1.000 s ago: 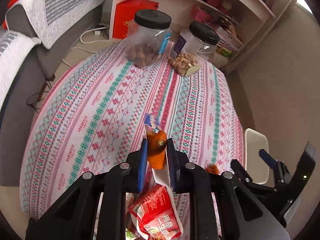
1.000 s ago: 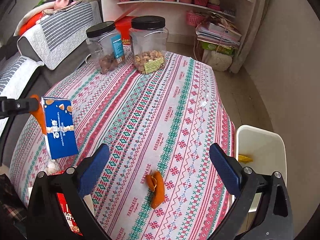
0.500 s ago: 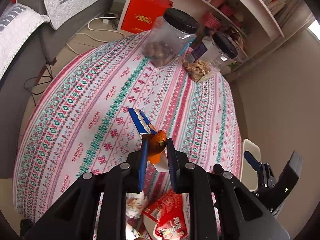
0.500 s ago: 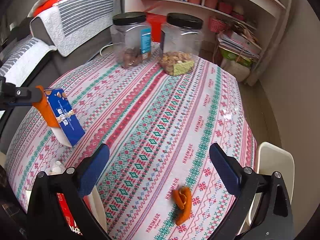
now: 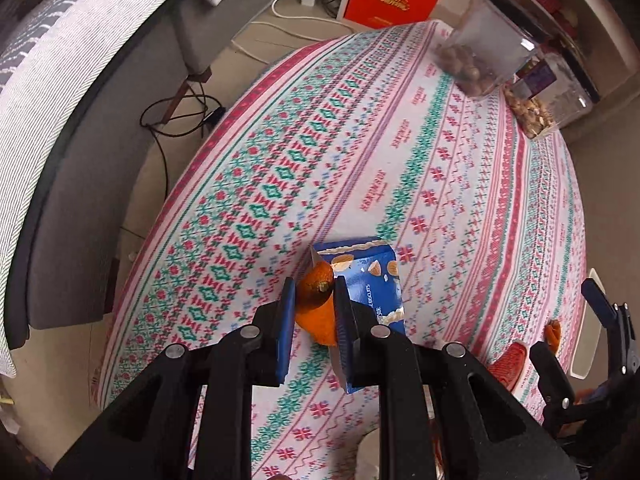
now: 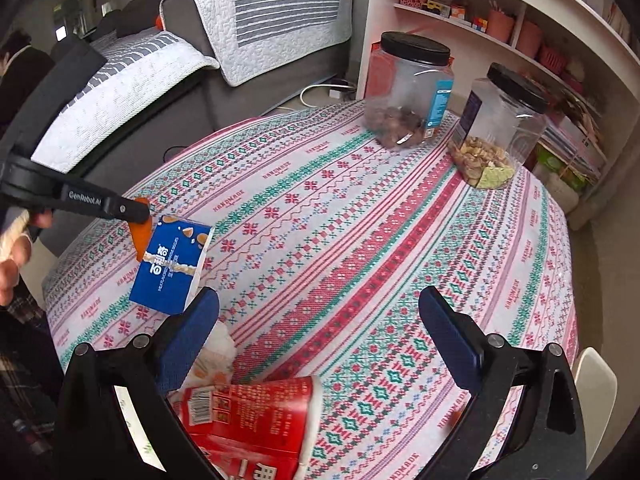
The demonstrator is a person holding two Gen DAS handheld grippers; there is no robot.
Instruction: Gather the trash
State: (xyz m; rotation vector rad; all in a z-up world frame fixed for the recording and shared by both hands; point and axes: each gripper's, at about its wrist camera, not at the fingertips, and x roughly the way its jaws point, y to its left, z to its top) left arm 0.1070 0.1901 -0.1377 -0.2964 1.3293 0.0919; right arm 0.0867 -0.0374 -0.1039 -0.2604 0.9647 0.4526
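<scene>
My left gripper [image 5: 314, 296] is shut on an orange peel [image 5: 316, 304] together with a flap of a blue biscuit box [image 5: 370, 276], which hangs tilted just above the patterned tablecloth [image 5: 320, 152]. The right wrist view shows the same left gripper [image 6: 136, 210], orange peel [image 6: 142, 236] and blue box [image 6: 172, 264] at the table's left side. My right gripper [image 6: 318, 300] stands open over a red snack package [image 6: 248, 420] and a crumpled white tissue [image 6: 218, 344], holding nothing. A second orange peel [image 5: 554, 330] lies near the table's right edge.
Two clear jars with black lids [image 6: 412, 92] [image 6: 504, 120] stand at the table's far side. A white bin [image 6: 596, 384] stands beside the table at the right. A grey sofa [image 5: 100, 100] runs along the left, with shelves [image 6: 500, 20] behind. A person's hand [image 6: 12, 256] grips the left tool.
The left gripper has swung toward the table's left side and sunk, with peel and box still in it. The right gripper has shifted left, from over the loose peel to over the red package.
</scene>
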